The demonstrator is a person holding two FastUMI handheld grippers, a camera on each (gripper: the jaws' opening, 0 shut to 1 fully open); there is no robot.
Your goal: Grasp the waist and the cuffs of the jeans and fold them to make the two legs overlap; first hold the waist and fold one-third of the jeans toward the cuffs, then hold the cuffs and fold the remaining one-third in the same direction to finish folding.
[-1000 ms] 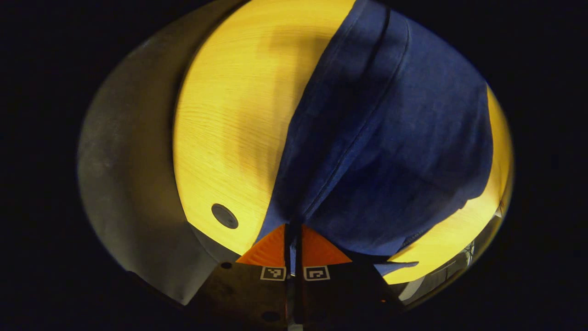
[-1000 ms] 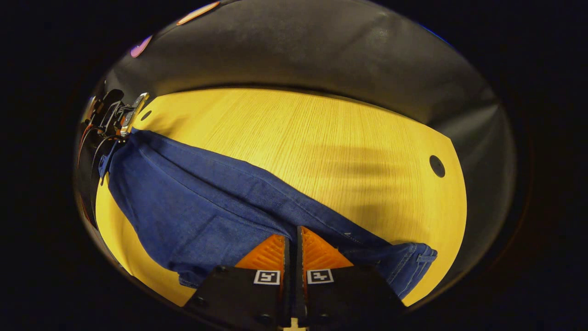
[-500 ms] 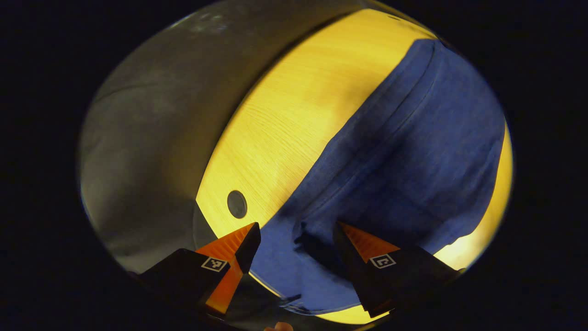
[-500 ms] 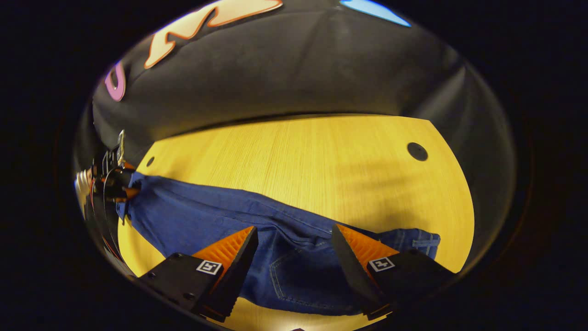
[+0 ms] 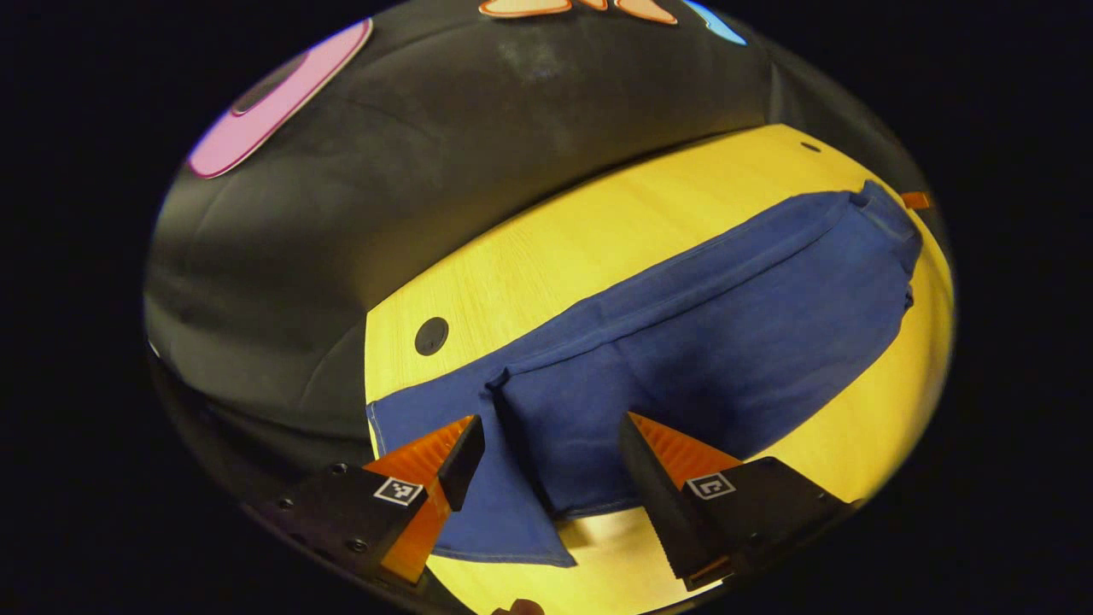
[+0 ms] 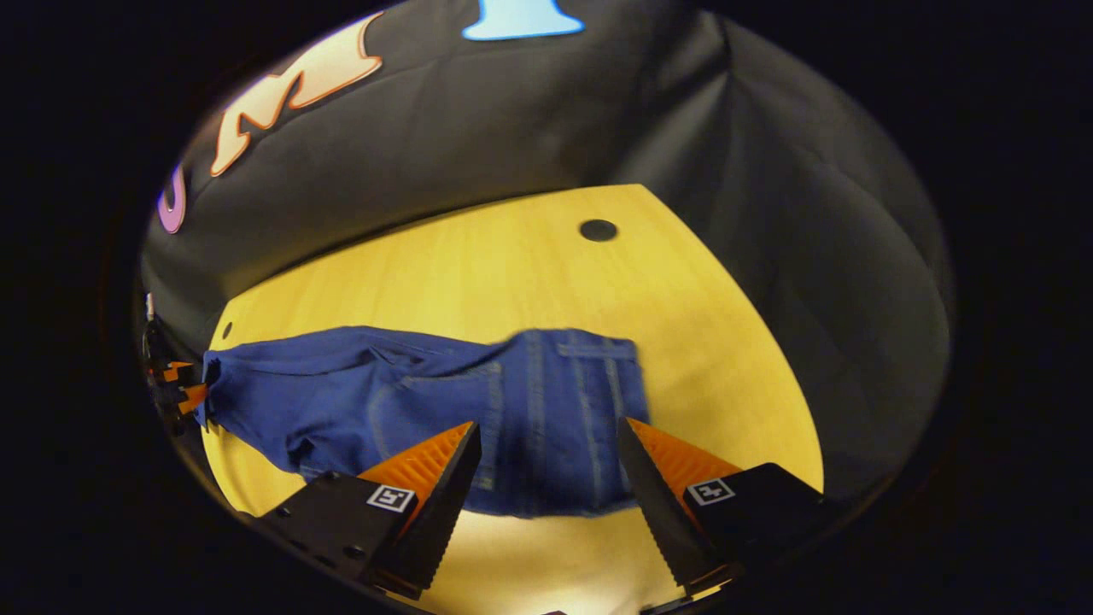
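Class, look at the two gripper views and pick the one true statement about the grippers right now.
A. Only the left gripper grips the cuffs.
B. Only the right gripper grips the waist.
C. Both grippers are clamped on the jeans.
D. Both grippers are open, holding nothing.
D: the left gripper and the right gripper each show spread fingers with a gap, above the jeans lying on the table.

No readable text, brand or number anywhere. Small black-and-white square code markers, one on each finger of left gripper [image 5: 546, 457] and one on each finger of right gripper [image 6: 546, 461]: patterns only, no letters or digits. Jeans [image 6: 478, 410] with visible stitching but no legible label or patch. Wooden table [image 6: 478, 265] bare of print; dark round spot on its surface, unmarked.
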